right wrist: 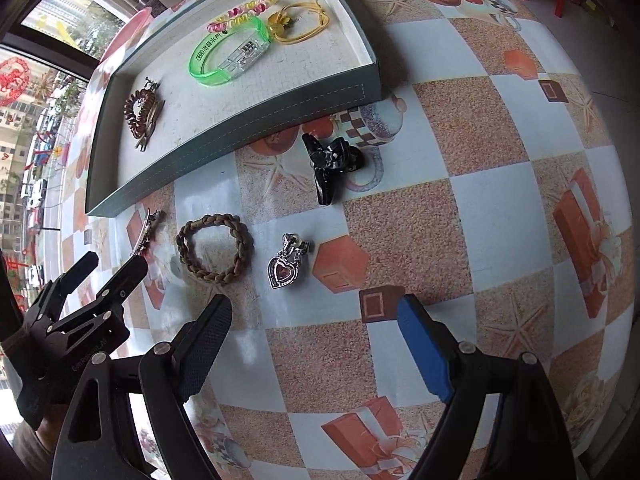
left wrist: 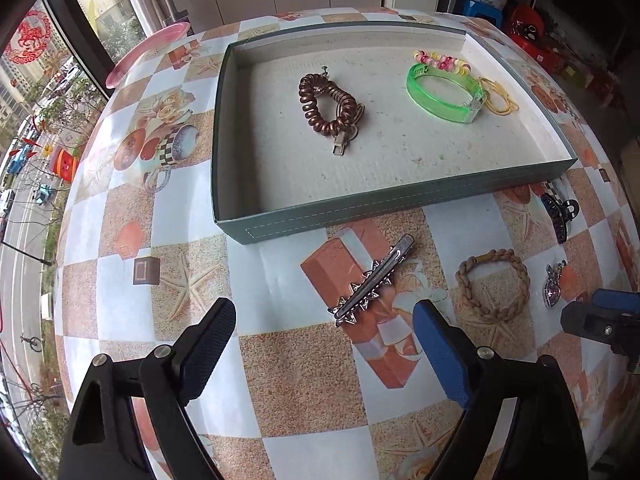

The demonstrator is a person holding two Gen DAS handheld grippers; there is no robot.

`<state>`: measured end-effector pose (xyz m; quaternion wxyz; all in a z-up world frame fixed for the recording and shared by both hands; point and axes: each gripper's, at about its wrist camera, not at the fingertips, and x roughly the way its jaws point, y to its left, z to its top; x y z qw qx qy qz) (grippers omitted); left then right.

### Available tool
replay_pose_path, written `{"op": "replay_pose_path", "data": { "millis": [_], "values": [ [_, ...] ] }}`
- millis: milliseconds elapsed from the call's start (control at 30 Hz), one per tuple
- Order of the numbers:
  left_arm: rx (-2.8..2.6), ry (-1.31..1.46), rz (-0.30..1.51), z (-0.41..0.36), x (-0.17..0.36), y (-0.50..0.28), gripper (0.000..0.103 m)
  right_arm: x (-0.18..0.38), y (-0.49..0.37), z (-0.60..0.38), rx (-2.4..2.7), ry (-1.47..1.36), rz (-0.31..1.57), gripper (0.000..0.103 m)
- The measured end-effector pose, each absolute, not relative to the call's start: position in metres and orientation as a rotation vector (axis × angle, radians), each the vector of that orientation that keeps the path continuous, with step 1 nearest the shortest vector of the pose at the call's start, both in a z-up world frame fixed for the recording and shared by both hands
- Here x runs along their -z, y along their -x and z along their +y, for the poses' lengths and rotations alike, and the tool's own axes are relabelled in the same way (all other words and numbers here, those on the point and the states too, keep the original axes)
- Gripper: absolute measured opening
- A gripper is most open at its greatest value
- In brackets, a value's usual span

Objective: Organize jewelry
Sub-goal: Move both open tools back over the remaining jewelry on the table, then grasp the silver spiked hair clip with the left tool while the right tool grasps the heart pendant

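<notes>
While both grippers hang wide open and empty over the tabletop point(left wrist: 280, 360), the spiked hair clip point(left wrist: 372, 282) lies just ahead of the left gripper point(left wrist: 324, 328), its long axis slanting up-right toward the tray point(left wrist: 400, 200), and the heart pendant point(right wrist: 285, 266) lies just ahead of the right gripper point(right wrist: 316, 328).

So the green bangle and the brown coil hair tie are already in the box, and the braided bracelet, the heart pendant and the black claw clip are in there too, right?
Not quite. The green bangle and brown coil hair tie do lie in the box, but the braided bracelet, heart pendant and black claw clip lie outside it on the tablecloth, as the right wrist view shows.
</notes>
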<state>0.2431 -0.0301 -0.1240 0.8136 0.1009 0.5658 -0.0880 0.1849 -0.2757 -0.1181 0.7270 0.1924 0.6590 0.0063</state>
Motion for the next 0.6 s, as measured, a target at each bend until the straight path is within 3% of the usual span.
{"op": "replay_pose_path", "data": {
  "millis": [133,300,467,600],
  "values": [
    [0.212,-0.243,1.202,-0.04,0.127,-0.244,0.09,0.123,-0.189,-0.27,-0.004,-0.419,1.455,0.079],
    [0.217,-0.236,1.201,-0.046,0.131,-0.246,0.09,0.122,-0.196,-0.264,0.008,-0.365,1.431,0.077],
    [0.224,-0.229,1.194,-0.05,0.131,-0.25,0.09,0.12,-0.201,-0.256,0.037,-0.299,1.415,0.058],
    [0.241,-0.211,1.196,-0.052,0.13,-0.25,0.081,0.119,-0.203,-0.248,0.043,-0.248,1.409,0.056]
  ]
}}
